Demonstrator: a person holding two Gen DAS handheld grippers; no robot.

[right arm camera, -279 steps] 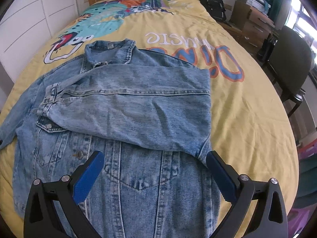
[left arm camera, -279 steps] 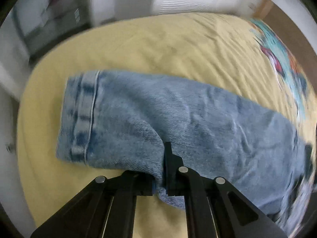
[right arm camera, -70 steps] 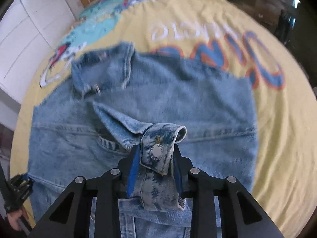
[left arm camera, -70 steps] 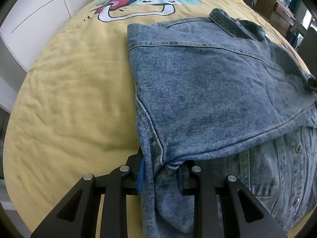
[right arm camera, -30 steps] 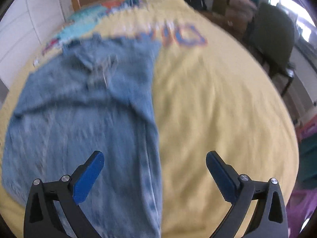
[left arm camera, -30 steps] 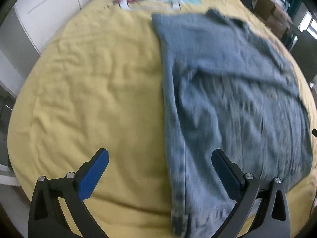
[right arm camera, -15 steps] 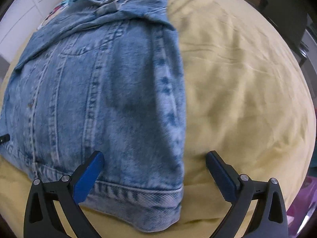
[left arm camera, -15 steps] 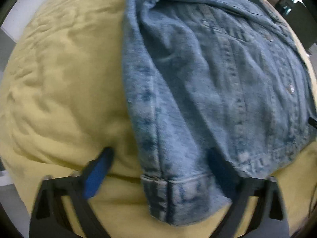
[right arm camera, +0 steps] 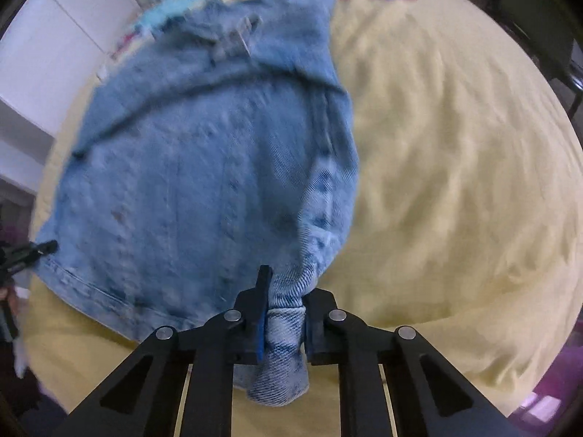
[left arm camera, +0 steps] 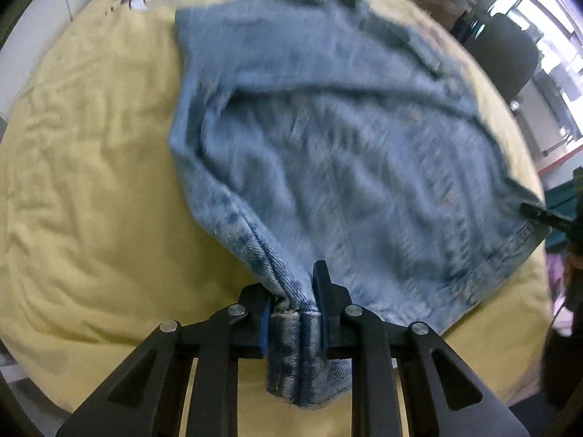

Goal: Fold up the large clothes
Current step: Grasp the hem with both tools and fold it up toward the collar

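A light blue denim jacket [left arm camera: 346, 153] lies on a yellow bed cover [left arm camera: 91, 182], sleeves folded in, collar at the far end. My left gripper [left arm camera: 295, 302] is shut on the jacket's near left hem corner, and the cloth rises to it. In the right wrist view the same jacket [right arm camera: 204, 167] fills the left half. My right gripper [right arm camera: 284, 302] is shut on its near right hem corner, a wad of denim bunched between the fingers. Each gripper's tip shows at the edge of the other's view. Both views are motion-blurred.
The bed cover [right arm camera: 455, 182] has a cartoon print and blue letters near the head end. A white wardrobe [right arm camera: 54, 36] stands to the left of the bed. A dark chair [left arm camera: 506, 54] and a window are at the right.
Half a second ago both grippers were open over the jacket's hem. Now both have shut on the near hem corners and lifted them off the bed.
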